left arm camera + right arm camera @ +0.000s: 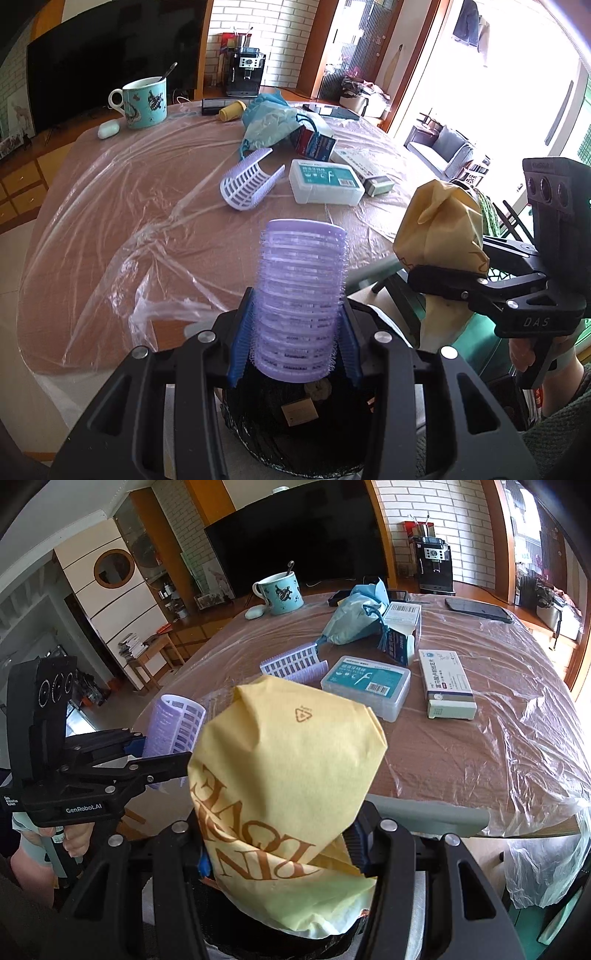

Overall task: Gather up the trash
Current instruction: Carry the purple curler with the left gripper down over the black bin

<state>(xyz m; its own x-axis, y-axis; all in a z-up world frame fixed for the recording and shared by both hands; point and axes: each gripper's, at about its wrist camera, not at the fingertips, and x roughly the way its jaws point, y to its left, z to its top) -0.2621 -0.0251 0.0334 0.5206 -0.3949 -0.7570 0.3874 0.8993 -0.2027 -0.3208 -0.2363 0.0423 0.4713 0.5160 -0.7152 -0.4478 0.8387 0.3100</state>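
Left gripper (295,332): blue-padded fingers (242,339) clenched on a purple hair roller (303,295), held upright off the counter's near edge.
Right gripper (280,849): fingers grasping a crumpled yellow paper wrapper (284,786), also off the near edge.
Bin (295,435): dark-lined, directly below both grippers; some scraps already inside.
Counter (147,206): brown, under loose clear plastic film.
Left behind: purple roller cover (248,181) mid-counter, white floss box (325,181) just beside it, blue bag (266,122), medicine box (447,681), and a teal mug (144,103) at the far left corner.
Risk: the roller's bristles could probably cling to the pads and not drop; the light wrapper may drift outside the bin.
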